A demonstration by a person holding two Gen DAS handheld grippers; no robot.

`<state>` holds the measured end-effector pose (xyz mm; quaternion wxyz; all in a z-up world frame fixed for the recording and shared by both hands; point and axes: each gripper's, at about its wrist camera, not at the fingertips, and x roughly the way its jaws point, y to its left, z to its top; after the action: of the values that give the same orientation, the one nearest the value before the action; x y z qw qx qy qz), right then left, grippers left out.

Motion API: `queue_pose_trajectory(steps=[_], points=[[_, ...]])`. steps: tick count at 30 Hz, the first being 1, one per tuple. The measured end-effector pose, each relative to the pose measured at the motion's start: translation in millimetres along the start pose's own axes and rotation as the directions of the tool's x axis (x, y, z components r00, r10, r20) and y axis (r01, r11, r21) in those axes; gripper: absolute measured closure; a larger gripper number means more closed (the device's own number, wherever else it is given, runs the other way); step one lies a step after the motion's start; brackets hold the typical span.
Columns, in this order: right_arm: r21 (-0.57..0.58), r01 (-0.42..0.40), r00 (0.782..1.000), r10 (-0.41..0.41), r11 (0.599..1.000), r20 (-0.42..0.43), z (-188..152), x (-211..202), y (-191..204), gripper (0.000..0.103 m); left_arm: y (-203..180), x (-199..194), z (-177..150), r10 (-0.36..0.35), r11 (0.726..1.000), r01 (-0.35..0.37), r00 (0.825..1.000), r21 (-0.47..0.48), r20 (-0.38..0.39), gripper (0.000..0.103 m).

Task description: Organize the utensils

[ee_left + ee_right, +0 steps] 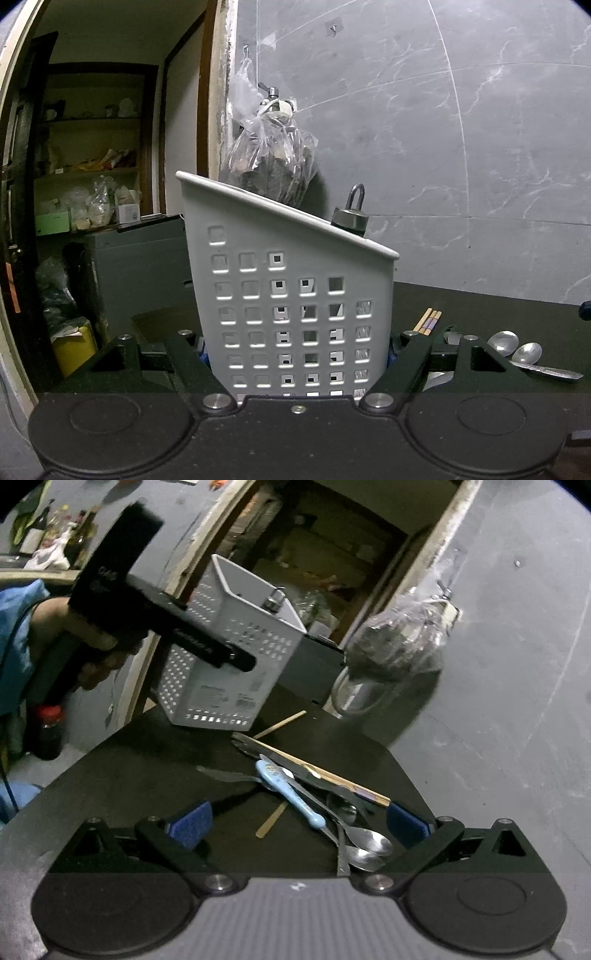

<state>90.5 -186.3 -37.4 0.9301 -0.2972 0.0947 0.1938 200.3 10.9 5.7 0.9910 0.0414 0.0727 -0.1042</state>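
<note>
Two spoons (369, 845) lie partly hidden behind the right gripper (299, 825).

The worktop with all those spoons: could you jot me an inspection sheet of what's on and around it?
Surface: dark worktop, bare in places.
Job's things: white perforated holder upright, something metal-capped inside; spoons, chopsticks, blue-handled utensil heaped loose beside it.
Clutter: flat wooden stick lying apart.
Grippers: left gripper clamps the holder's sides; right gripper open above the heap, touching nothing.
Cables: thin blue lead at the left edge of the right view.
Surroundings: grey marble wall, hanging plastic bag, shelves through a doorway.
</note>
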Motion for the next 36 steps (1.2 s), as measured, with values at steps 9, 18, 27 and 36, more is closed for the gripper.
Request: queue_pose_trajectory(steps=[9, 18, 27, 36], points=[[-0.032, -0.02, 1.0, 0.02, 0.999, -0.016, -1.6, 6.2, 7.7, 0.0, 0.2, 0.2, 0.1, -0.001, 1.0, 0.001, 1.0, 0.0, 0.001, 0.026], [-0.114, -0.054, 0.999, 0.054, 0.992, 0.002, 5.6, 20.4, 16.4, 0.0, -0.5, 0.8, -0.6, 0.0, 1.0, 0.0, 1.0, 0.013, 0.002, 0.026], [-0.191, -0.09, 0.996, 0.09, 0.978, -0.009, 14.0, 29.7, 20.0, 0.016, -0.9, 1.2, -1.0, -0.002, 1.0, 0.002, 1.0, 0.014, 0.002, 0.026], [-0.334, -0.118, 0.991, 0.131, 0.935, 0.016, 18.0, 38.4, 37.9, 0.053, 1.7, 1.7, -1.6, -0.012, 1.0, 0.012, 1.0, 0.017, 0.005, 0.026]])
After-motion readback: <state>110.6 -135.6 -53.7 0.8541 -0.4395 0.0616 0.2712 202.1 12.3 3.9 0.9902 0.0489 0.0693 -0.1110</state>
